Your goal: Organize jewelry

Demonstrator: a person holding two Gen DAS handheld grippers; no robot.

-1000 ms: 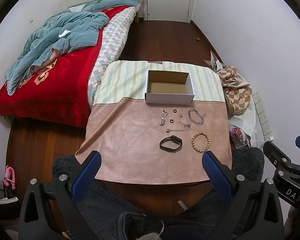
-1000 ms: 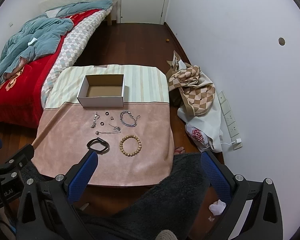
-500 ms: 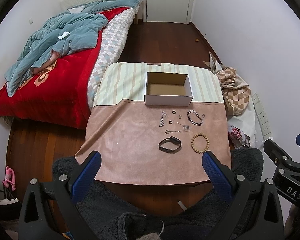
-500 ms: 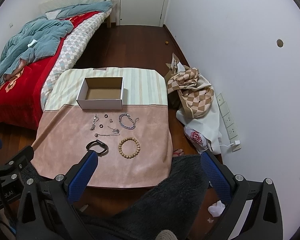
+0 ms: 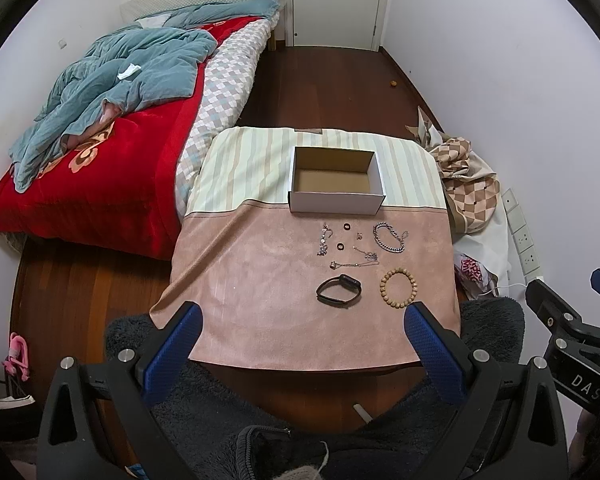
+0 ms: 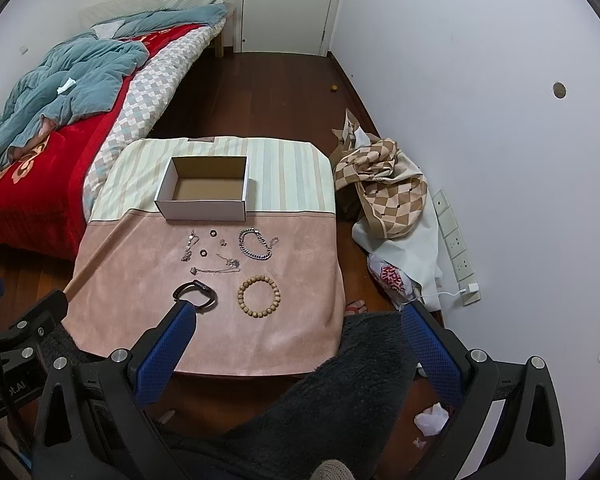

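Observation:
An empty white cardboard box [image 5: 335, 181] [image 6: 204, 188] stands on a cloth-covered table [image 5: 252, 280] [image 6: 140, 256]. In front of it lie a wooden bead bracelet [image 5: 398, 287] [image 6: 259, 296], a black watch band [image 5: 339, 290] [image 6: 196, 293], a silver chain bracelet [image 5: 389, 237] [image 6: 256, 243], thin chains [image 5: 354, 264] [image 6: 216, 269] and two dark rings [image 5: 341, 246] [image 6: 203, 253]. My left gripper [image 5: 300, 332] is open and empty, held well back above the table's near edge. My right gripper [image 6: 296, 332] is open and empty, likewise back from the table.
A bed [image 5: 100, 152] with a red cover and a blue quilt stands to the left. A checked cloth heap [image 6: 384, 184] and bags lie on the floor to the right by the wall. A dark fuzzy garment [image 6: 340, 392] fills the foreground. A door [image 6: 288, 4] is at the far end.
Both grippers have risen and drawn back a little; the table and jewelry look slightly smaller and lower in view. Nothing on the table has moved.

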